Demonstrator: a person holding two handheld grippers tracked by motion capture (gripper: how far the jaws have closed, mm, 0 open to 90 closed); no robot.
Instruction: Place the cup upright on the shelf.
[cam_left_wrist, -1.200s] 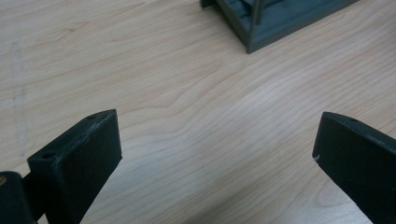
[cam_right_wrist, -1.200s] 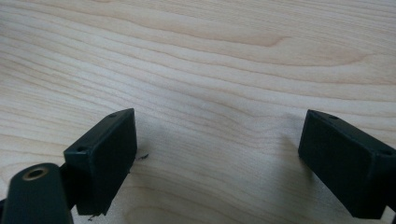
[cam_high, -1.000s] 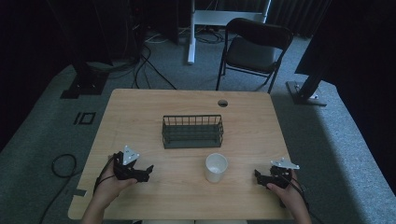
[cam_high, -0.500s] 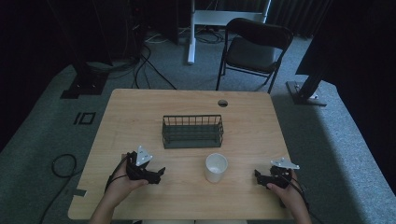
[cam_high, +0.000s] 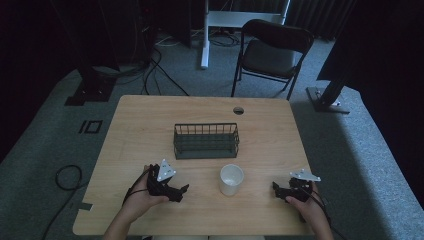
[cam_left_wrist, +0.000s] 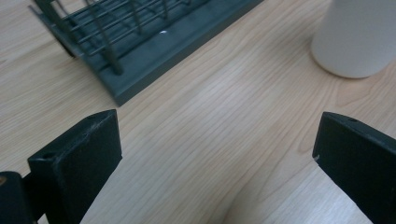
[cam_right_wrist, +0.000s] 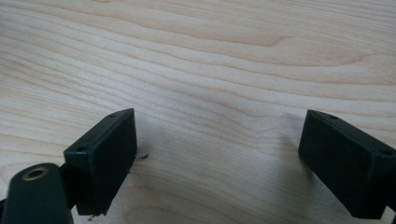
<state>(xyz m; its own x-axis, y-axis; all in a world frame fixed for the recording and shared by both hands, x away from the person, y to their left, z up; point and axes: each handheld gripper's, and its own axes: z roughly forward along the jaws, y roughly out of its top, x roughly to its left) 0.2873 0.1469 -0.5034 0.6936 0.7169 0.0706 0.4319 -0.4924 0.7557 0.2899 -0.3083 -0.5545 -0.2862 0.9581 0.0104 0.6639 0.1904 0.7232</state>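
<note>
Closing on the white cup (cam_high: 231, 179) near the counter's (cam_high: 150, 120) front edge, left gripper (cam_high: 176, 191) wide open and empty; right gripper (cam_high: 276, 188) likewise gaping, idle. Next, probably: straddling the cup's wall before squeezing.

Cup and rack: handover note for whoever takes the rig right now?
Left gripper: jaws open, holding nothing, low over the table, pointed toward the cup.
Right gripper: jaws open, holding nothing, near the table's right front.
Cup stands upright between the two grippers, in front of the wire rack, apart from it. Rack looks empty.
Done: nothing gripped yet.
Left: probably close the left gripper on the cup and move it, likely to the rack.
</note>
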